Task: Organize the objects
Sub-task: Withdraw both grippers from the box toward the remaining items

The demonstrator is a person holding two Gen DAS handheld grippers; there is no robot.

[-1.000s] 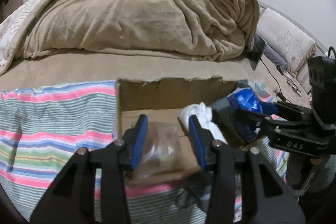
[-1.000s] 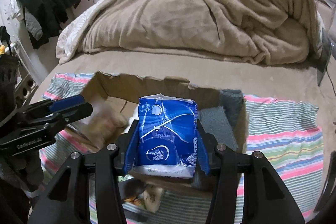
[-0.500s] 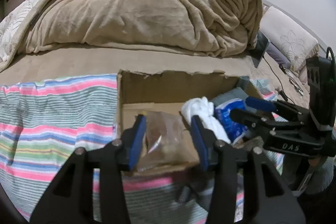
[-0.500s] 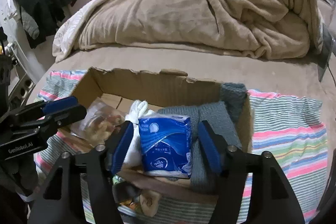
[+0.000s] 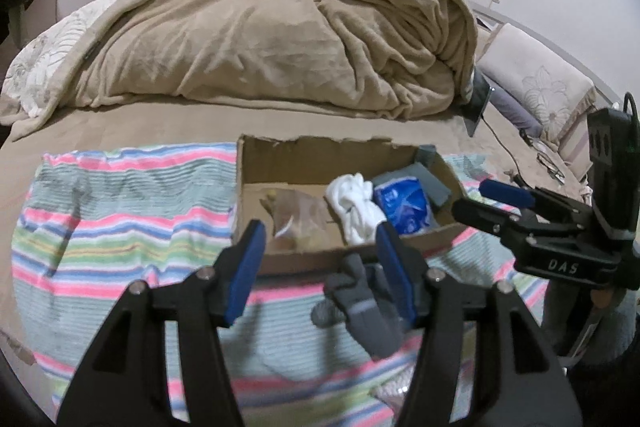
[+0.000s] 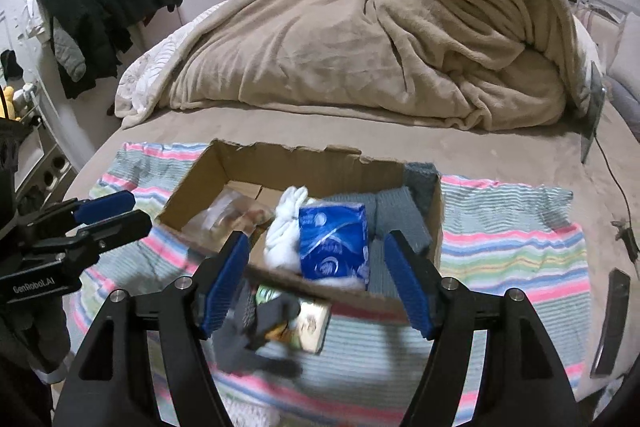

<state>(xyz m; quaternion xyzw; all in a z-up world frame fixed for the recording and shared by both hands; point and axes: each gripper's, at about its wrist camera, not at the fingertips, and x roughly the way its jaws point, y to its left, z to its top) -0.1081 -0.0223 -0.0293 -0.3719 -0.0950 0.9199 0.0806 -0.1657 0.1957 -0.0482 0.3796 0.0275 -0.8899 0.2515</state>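
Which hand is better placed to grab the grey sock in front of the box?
Probably left: its open tongs already straddle the grey sock. The open right tongs look centred on the cardboard box.

We have let go of the blue tissue pack point(image 6: 334, 241) and the clear bag point(image 5: 298, 215); both now lie in the cardboard box point(image 5: 320, 157), and both tongs have drawn back, spread wide.

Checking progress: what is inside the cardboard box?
Cardboard box holds a clear bag, white cloth, blue tissue pack and grey knit. Anything beneath them is hidden.
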